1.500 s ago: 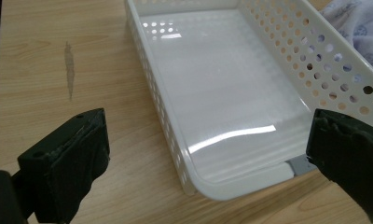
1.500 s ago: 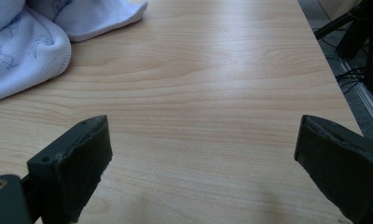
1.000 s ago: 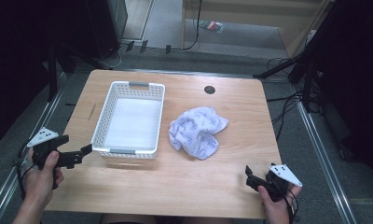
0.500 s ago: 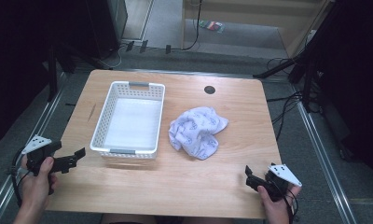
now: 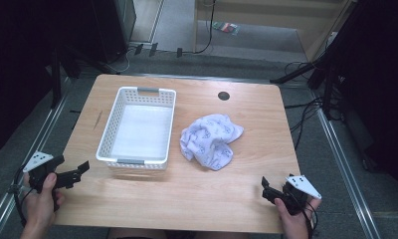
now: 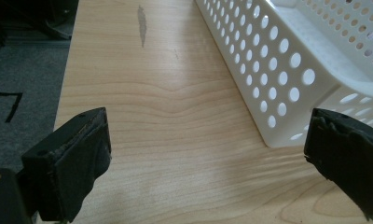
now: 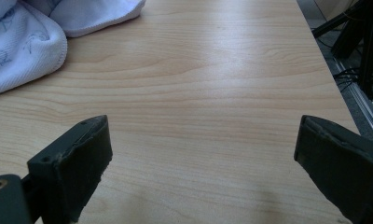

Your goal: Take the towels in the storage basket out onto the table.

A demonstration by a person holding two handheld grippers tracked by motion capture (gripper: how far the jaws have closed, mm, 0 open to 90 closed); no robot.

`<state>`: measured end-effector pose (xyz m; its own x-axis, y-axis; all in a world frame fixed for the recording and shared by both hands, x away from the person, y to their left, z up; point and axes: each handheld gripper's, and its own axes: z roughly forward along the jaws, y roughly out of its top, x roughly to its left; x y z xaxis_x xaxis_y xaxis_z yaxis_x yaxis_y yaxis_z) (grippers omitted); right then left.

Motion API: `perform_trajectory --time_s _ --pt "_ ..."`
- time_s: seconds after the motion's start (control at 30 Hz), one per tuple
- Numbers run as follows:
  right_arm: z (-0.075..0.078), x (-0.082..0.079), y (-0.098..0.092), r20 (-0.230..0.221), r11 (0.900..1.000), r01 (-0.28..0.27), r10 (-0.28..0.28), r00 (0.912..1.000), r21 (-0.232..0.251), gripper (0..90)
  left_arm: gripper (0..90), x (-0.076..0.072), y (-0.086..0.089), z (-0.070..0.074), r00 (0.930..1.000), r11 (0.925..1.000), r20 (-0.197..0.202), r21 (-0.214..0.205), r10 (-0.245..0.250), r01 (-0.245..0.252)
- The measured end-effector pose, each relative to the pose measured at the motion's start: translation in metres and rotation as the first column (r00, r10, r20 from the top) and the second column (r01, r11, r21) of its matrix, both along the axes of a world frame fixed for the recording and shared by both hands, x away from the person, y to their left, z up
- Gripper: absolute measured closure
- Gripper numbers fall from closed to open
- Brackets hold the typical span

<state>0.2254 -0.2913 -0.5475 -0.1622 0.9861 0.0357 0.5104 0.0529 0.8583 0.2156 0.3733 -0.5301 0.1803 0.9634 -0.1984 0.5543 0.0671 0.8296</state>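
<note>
Part of the white basket (image 6: 287, 70) is cut off at the edge of the left gripper view. The cloth (image 7: 31, 32) is also cut off in the right gripper view. The basket (image 5: 137, 127) is seen on the left half of the table (image 5: 247, 184), and nothing is seen inside it. The crumpled white cloth (image 5: 210, 139) with a blue pattern is laid just right of the basket. The pattern is too small to be read. The left gripper (image 5: 75, 172) is held at the near left corner with its jaws wide apart. The right gripper (image 5: 265, 189) is held at the near right edge, its jaws also wide apart and empty.
</note>
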Motion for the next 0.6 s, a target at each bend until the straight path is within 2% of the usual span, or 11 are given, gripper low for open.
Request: perform_trajectory --time_s 0.2,0.37,0.6 --pt "0.0 0.0 0.0 0.001 1.0 0.001 -0.001 1.0 -0.003 3.6 1.4 -0.001 0.002 -0.006 0.9998 0.9998 0.012 0.017 0.014 -0.014" --pt "0.0 0.0 0.0 0.001 1.0 0.0 0.0 1.0 -0.003 3.6 1.4 -0.002 0.001 -0.013 0.9999 0.9997 0.005 0.024 0.009 -0.009" --pt "0.0 0.0 0.0 0.001 1.0 0.001 -0.001 1.0 -0.002 3.6 1.4 -0.002 -0.001 -0.019 0.9999 0.9993 0.016 0.036 0.004 -0.004"
